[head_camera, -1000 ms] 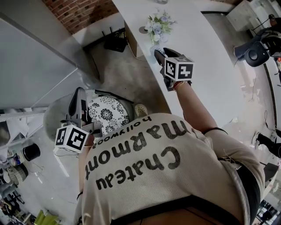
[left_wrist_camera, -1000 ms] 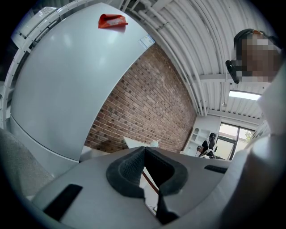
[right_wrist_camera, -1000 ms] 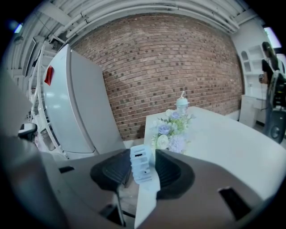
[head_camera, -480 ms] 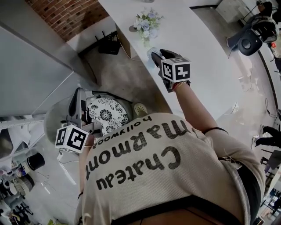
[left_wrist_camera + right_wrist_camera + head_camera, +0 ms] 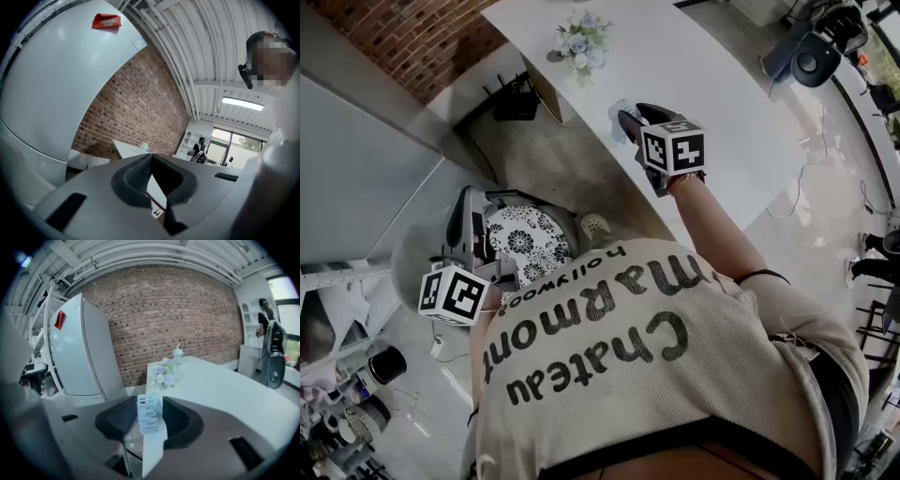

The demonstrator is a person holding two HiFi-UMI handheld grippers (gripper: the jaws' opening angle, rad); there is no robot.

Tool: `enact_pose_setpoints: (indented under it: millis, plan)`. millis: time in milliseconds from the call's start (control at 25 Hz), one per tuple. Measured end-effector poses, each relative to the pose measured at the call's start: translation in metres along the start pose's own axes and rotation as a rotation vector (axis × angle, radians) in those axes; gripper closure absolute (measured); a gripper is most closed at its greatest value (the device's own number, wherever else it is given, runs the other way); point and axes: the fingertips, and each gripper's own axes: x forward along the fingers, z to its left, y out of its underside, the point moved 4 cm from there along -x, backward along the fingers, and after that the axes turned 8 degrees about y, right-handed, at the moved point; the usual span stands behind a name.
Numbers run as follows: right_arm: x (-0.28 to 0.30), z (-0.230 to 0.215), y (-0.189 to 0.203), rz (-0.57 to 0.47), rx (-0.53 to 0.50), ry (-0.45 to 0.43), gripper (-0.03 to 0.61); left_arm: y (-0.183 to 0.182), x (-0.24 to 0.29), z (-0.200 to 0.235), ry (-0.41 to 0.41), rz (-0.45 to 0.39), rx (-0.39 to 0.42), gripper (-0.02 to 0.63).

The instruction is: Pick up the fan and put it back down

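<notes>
A small pale-blue fan [image 5: 149, 414] with a slotted grille stands upright between the pads of my right gripper [image 5: 150, 420], which is shut on it. In the head view that gripper [image 5: 626, 118] hovers over the near edge of the white table [image 5: 703, 84], the fan [image 5: 619, 110] showing as a pale shape at its tip. My left gripper [image 5: 466, 200] hangs low at the left beside the person's body; in its own view the jaws [image 5: 151, 157] meet at the tips with nothing between them.
A bunch of pale flowers [image 5: 579, 39] stands on the table's far end, with a cup [image 5: 177, 354] behind it. A white fridge [image 5: 79, 352] and a brick wall [image 5: 178, 319] lie beyond. A black-and-white patterned round seat [image 5: 525, 242] sits by my left gripper.
The table and flowers have slid left in the head view as the person moves along. The right gripper, still holding the fan, has drifted slightly left; the left gripper keeps its spot in the view.
</notes>
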Motion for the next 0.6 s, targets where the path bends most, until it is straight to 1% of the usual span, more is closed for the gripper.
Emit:
enact_pose_setpoints:
  millis: [240,600]
  plan:
    - [-0.041,-0.004,0.022,-0.005,0.019,0.024,0.407,0.012,-0.018,-0.022,0.031,0.024,0.008,0.614]
    - [-0.098,-0.002,0.048,-0.016,0.062,0.051,0.407,0.03,-0.043,-0.043,0.086,0.04,-0.012,0.614]
